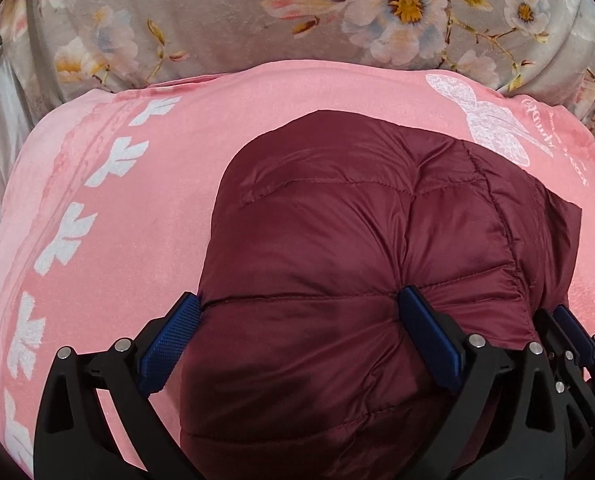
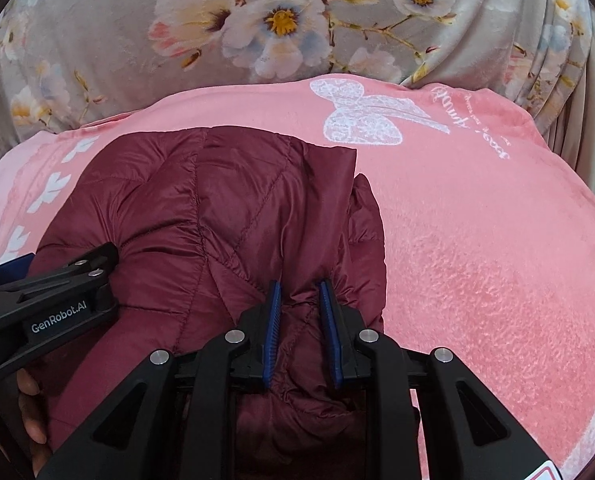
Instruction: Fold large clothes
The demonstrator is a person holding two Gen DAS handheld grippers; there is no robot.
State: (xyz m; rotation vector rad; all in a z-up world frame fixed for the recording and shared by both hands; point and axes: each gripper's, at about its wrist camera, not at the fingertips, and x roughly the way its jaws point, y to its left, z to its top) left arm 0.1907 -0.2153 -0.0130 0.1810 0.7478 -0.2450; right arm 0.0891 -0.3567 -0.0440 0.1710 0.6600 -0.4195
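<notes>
On the pink butterfly-print blanket point(image 2: 477, 208), the folded maroon quilted puffer jacket point(image 1: 337, 232) lies ahead: left claw point(image 1: 301, 312) spread astride its bulk, right claw point(image 2: 299, 312) pinching its near-right edge

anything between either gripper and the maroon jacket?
Nothing visible. The left gripper stands wide open, its fingers straddling a bulge of the maroon puffer jacket. The right gripper is pinched on a bunch of the jacket. The jacket lies on the pink blanket.

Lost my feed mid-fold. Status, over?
Left gripper wide open, straddling maroon puffer jacket. Right gripper pinching a jacket fold. Pink blanket beneath, nothing in the way.
</notes>
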